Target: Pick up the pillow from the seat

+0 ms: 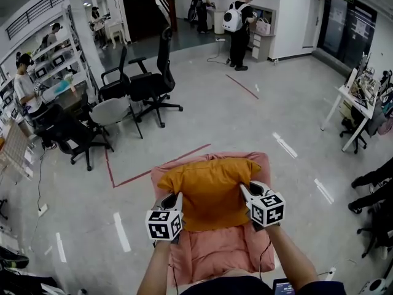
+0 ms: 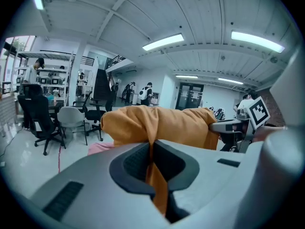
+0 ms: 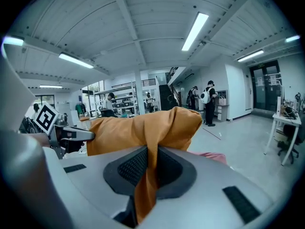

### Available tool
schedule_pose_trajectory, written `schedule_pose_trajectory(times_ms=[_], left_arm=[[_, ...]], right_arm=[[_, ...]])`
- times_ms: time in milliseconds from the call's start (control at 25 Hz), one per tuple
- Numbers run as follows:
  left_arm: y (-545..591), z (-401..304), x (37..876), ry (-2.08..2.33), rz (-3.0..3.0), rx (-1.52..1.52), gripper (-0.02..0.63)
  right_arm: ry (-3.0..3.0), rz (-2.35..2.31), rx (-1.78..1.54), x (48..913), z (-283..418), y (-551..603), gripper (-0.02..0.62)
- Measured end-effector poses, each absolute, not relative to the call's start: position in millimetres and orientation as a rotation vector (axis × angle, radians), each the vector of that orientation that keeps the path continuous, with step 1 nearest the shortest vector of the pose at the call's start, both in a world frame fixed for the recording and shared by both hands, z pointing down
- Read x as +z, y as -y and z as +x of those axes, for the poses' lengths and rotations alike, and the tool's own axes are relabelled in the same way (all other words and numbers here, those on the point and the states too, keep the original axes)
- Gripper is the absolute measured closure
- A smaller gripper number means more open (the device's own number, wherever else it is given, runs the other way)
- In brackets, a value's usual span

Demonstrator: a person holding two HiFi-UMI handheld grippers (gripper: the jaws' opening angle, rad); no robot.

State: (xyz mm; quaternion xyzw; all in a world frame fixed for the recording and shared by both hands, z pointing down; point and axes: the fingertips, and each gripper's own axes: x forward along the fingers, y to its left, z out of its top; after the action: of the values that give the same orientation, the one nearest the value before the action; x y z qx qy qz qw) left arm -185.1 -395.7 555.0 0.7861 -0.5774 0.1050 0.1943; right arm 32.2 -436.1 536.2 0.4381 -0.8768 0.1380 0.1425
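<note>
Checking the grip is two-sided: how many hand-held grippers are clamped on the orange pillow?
2. The left hand-held gripper pinches the orange pillow at its left edge; the right hand-held gripper pinches its right edge. Neither is hidden.

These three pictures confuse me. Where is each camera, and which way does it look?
Head view: on the person's head, looking down at the orange pillow and pink seat; forearms, left gripper, right gripper show.
Left gripper view: on that gripper, looking along jaws shut on the pillow.
Right gripper view: likewise, facing the other way.
Both gripper views share the pillow and the opposite gripper.
</note>
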Motion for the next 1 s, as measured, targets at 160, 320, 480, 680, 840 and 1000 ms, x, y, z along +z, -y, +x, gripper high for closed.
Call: schedule_pose_trajectory(times_ms=[160,320,480,680,840,1000], left_arm=[[378.9,-184.7,543.8,1.615,2.234,0.267,0.583],[363.0,-185.7,531.5,1.610,2.268,0.244,0.583],[347.9,-188.8,521.3,1.608,2.292,0.238,0.583],[331.8,-192.5,513.9,1.596,2.315,0.216,0.583],[319.7,-199.2,498.8,1.603,2.333,0.182,0.583],[309.7,-209.3,488.0,1.608,2.353,0.156,0.583]], right_arm=[[2.539,1.298,0.382,523.1,33.0,418.5,0.541],[2.544,1.331,0.354,509.1,31.7,402.4,0.541],[2.540,1.363,0.338,498.9,28.3,385.1,0.541],[2.547,1.387,0.325,489.3,25.0,368.1,0.541],[2.561,1.392,0.287,471.9,18.4,356.0,0.541],[2.576,1.408,0.258,461.2,8.8,343.8,0.541]])
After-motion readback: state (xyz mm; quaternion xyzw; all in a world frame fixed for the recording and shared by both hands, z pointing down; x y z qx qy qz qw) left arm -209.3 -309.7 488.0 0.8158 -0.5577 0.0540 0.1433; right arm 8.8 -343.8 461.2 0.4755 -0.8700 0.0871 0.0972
